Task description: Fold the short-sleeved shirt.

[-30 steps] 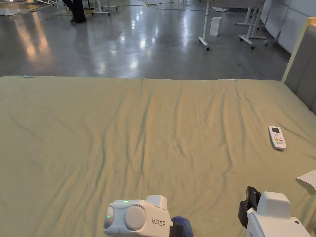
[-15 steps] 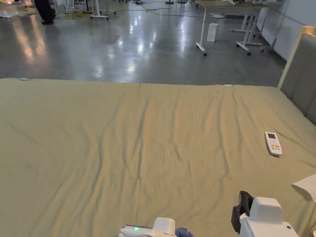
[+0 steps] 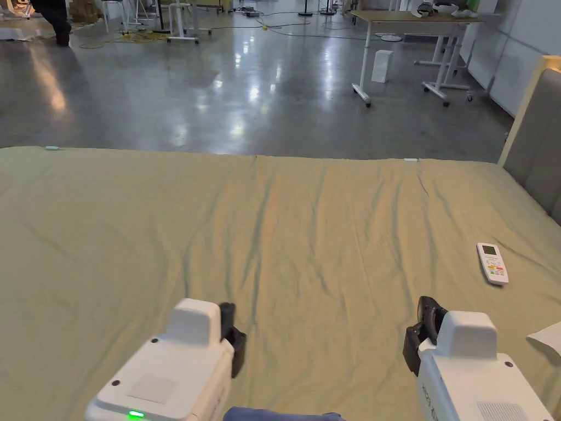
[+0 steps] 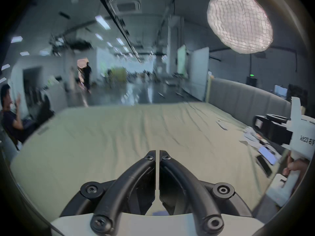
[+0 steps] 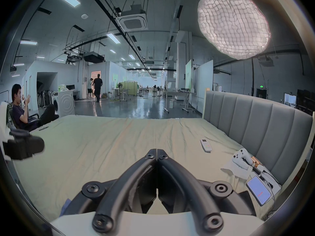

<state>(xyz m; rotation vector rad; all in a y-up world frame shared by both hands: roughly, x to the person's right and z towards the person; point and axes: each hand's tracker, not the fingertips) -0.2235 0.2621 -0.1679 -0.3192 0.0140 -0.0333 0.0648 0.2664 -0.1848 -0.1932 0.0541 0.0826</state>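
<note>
A small patch of blue cloth (image 3: 279, 414) shows at the bottom edge of the head view, between my two grippers and close to me; most of it is out of frame. A sliver of the same blue shows low in the right gripper view (image 5: 67, 204). My left gripper (image 3: 233, 334) hovers over the olive-green bed sheet (image 3: 274, 230), pointing away from me. Its jaws (image 4: 157, 152) are shut with nothing between them. My right gripper (image 3: 424, 329) is level with it on the right, its jaws (image 5: 156, 151) also shut and holding nothing.
A white remote (image 3: 492, 263) lies on the sheet at the right. A white paper (image 3: 548, 335) is at the right edge, with a white controller (image 5: 242, 158) and a phone (image 5: 259, 192) near the grey headboard (image 3: 539, 142). A person (image 5: 18, 113) sits beyond the bed's left side.
The left gripper has come up from the bottom edge and turned to point forward over the sheet. The right gripper has moved slightly forward. The head camera has shifted a little.
</note>
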